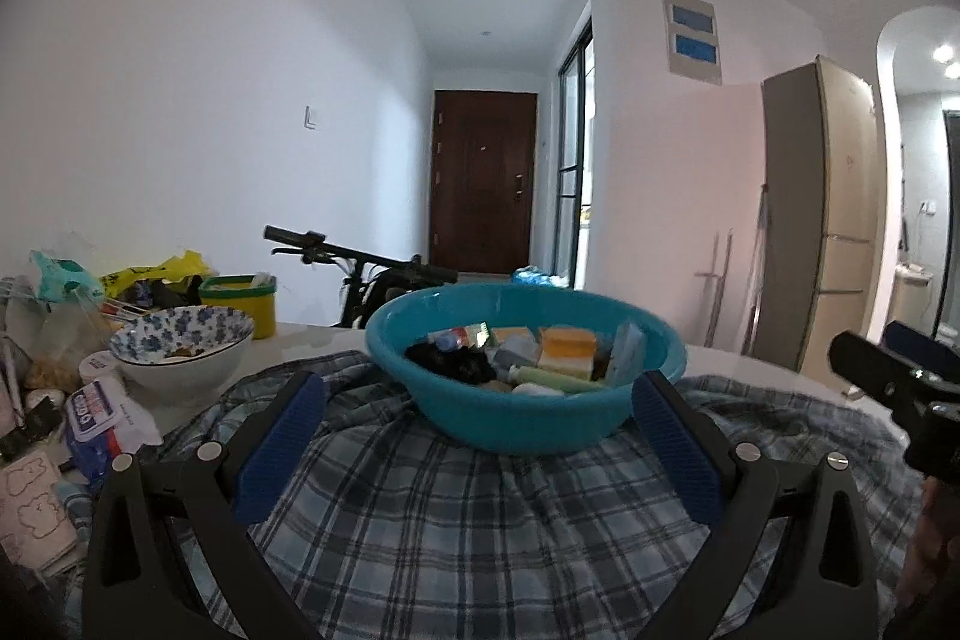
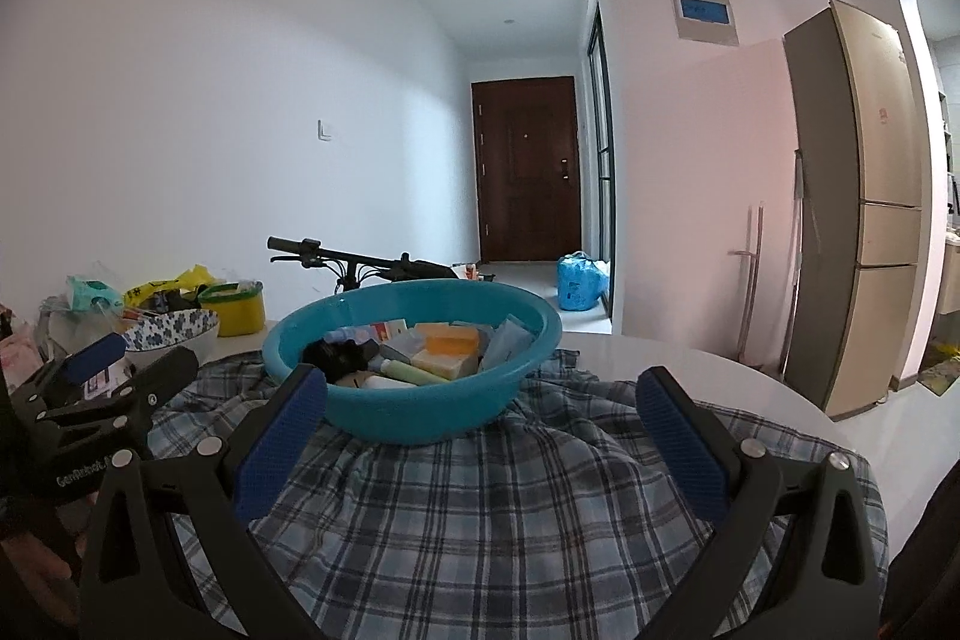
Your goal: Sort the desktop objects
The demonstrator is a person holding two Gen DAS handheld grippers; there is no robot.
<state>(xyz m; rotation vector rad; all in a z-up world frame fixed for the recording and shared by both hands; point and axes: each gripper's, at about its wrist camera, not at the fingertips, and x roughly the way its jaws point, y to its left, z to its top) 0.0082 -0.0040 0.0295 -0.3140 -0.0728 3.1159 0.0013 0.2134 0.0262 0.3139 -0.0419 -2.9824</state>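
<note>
Left hand-held gripper (image 1: pixel 474 400) level, low over the plaid cloth (image 1: pixel 480 520), blue pads spread wide, gripping nothing; right hand-held gripper (image 2: pixel 480 394) same pose beside it, pads apart, empty; teal basin (image 1: pixel 522 400) sits on the cloth mid-bench, just ahead of both; inside it: black item, orange sponge (image 1: pixel 567 343), pale green tube, small boxes and packets; floral bowl (image 1: pixel 180 346) with food scraps and yellow tub (image 1: pixel 240 301) toward the bench's left edge among bags.
</note>
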